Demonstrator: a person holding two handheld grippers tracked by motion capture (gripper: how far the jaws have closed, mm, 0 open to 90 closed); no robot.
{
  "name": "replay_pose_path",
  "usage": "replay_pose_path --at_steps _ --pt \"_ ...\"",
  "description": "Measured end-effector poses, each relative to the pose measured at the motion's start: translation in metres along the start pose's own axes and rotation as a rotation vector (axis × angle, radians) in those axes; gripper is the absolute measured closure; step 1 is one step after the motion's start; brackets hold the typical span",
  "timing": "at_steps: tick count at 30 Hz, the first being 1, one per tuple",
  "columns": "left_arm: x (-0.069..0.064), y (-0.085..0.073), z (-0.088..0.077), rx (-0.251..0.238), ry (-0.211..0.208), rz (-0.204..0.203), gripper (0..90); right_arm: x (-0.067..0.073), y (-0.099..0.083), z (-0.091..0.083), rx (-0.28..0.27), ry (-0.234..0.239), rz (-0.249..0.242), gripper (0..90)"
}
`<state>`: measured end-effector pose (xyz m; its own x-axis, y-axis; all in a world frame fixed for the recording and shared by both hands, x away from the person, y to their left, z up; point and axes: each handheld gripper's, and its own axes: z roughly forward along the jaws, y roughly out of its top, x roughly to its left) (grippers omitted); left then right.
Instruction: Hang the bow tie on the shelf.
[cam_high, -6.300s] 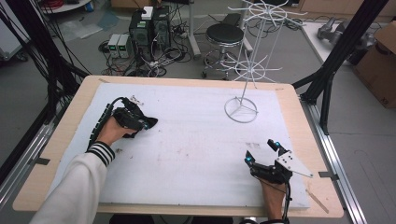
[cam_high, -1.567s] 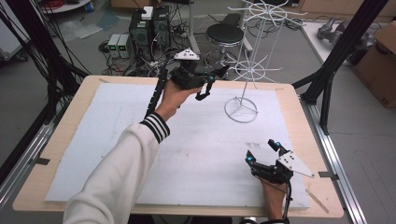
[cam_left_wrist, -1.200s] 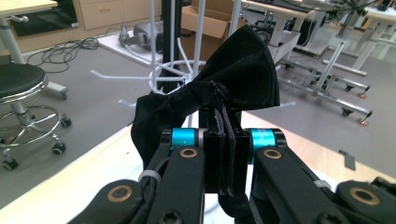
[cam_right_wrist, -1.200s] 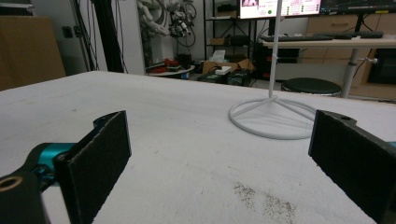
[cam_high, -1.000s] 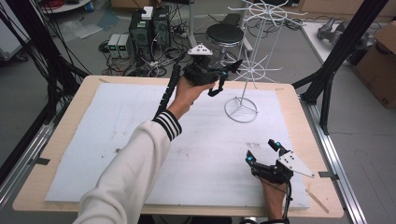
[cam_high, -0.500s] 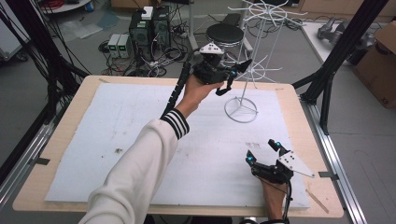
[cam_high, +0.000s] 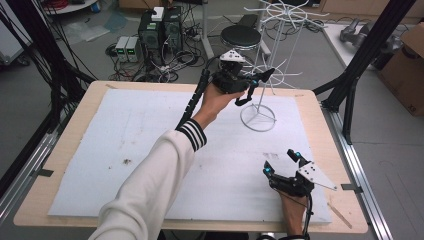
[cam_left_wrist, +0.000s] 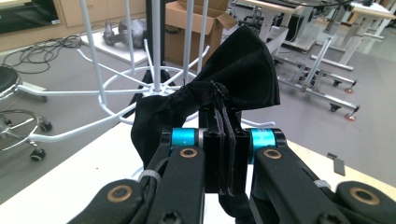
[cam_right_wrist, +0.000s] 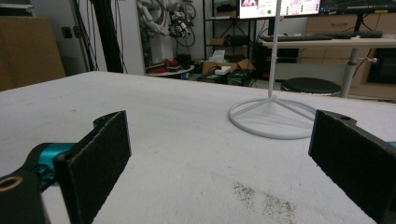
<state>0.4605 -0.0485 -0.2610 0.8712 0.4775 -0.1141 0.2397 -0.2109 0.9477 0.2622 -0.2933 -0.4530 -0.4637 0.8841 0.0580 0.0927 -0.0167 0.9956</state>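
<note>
My left gripper is raised above the table's far side, right next to the white wire rack. It is shut on a black cloth, which bunches above the jaws in the left gripper view; in the high view a piece of the cloth dangles below. The rack's hooks and ring stand just behind the cloth; I cannot tell if they touch. My right gripper rests open on the white mat near the front right, with nothing between its pads. The rack's base lies ahead of it.
Dark specks mark the mat at the left. Behind the table are a black stool and computer boxes with cables. Black frame posts and a cardboard box stand at the right.
The left hand has lifted off the table's left side with the black cloth and carried it right and farther away, up to the rack. The right gripper has not moved.
</note>
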Motion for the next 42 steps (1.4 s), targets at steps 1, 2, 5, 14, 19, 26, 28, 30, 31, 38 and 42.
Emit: replay_pose_path --at_steps 1,2,5,14,19,26,28,30,31,38,42 --pt "-0.0004 -0.0002 0.0002 0.005 -0.001 0.002 87.6 -0.0005 0.0001 0.0000 -0.001 0.002 -0.003 4.6" --pt "-0.0007 -0.0004 0.0006 0.009 -0.003 0.003 87.6 -0.0008 0.0000 -0.0001 -0.002 0.001 -0.005 4.6" --pt "-0.0016 -0.0016 0.0017 0.013 -0.006 0.000 87.6 -0.0007 0.0000 -0.0001 -0.003 0.003 0.000 4.6" --pt "-0.0024 -0.0076 0.0028 0.036 -0.019 -0.008 87.4 -0.0006 0.0001 -0.0001 -0.003 0.002 0.000 4.6" --pt "-0.0019 -0.0066 0.0001 0.035 -0.025 -0.011 86.9 -0.0007 0.0001 -0.0001 -0.002 0.002 -0.001 4.6" --pt "-0.0025 -0.0067 -0.0001 0.036 -0.019 -0.018 86.8 -0.0007 0.0001 -0.0001 -0.001 0.001 -0.006 4.6" --pt "-0.0031 -0.0067 0.0005 0.031 -0.017 -0.021 85.9 -0.0005 0.0000 -0.0002 -0.002 0.001 -0.003 4.6" --pt "-0.0025 -0.0066 0.0003 0.033 -0.010 -0.023 82.1 -0.0007 0.0000 0.0000 -0.005 0.002 -0.003 4.6" --pt "-0.0023 -0.0066 0.0003 0.034 -0.010 -0.024 79.7 -0.0005 0.0000 -0.0001 -0.004 0.002 -0.001 4.6" --pt "-0.0003 -0.0059 -0.0015 0.020 -0.024 -0.050 67.3 -0.0007 0.0001 -0.0002 -0.004 0.004 0.000 4.6" --pt "0.0009 -0.0065 -0.0051 0.011 -0.019 -0.045 49.3 -0.0007 0.0000 -0.0002 -0.004 0.004 0.000 4.6"
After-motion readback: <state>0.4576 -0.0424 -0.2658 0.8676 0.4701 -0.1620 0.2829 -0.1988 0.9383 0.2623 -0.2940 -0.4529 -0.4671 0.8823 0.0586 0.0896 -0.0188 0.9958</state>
